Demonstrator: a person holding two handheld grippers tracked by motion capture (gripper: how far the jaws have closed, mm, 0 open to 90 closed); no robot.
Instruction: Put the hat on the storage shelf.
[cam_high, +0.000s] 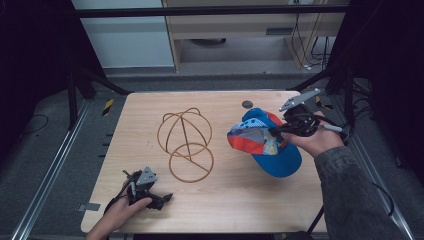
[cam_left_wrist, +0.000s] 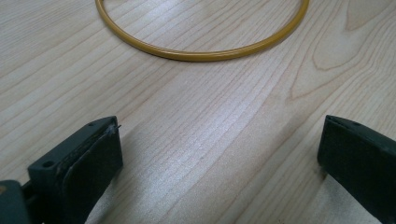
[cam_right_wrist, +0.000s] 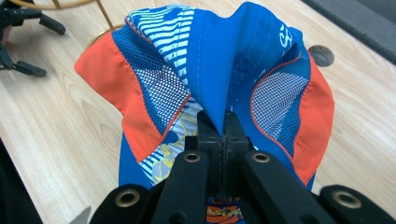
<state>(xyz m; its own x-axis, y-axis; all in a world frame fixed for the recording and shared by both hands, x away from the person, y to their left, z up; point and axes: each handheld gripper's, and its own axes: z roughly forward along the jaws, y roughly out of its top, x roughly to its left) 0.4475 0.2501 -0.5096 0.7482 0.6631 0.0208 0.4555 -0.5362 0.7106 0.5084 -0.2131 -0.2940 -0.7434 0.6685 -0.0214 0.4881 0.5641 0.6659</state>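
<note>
Your left gripper (cam_high: 162, 199) rests on the table (cam_high: 240, 200) at the near-left corner, jaws wide apart w/ nothing between them, bare wood in the gap. Just ahead of it sits the wire hat stand (cam_high: 186, 145), its base ring (cam_left_wrist: 201, 51) flat on the wood. Right of that, your right gripper (cam_right_wrist: 219, 135) is clamped tight on a fold of the blue & orange cap (cam_high: 262, 142), holding it just above the table's right side.

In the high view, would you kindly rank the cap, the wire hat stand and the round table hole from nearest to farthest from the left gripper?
From the left gripper:
1. Wire hat stand, just right of it, mid-table.
2. Cap, right side, held by the right gripper.
3. Round table hole, far edge.
</note>
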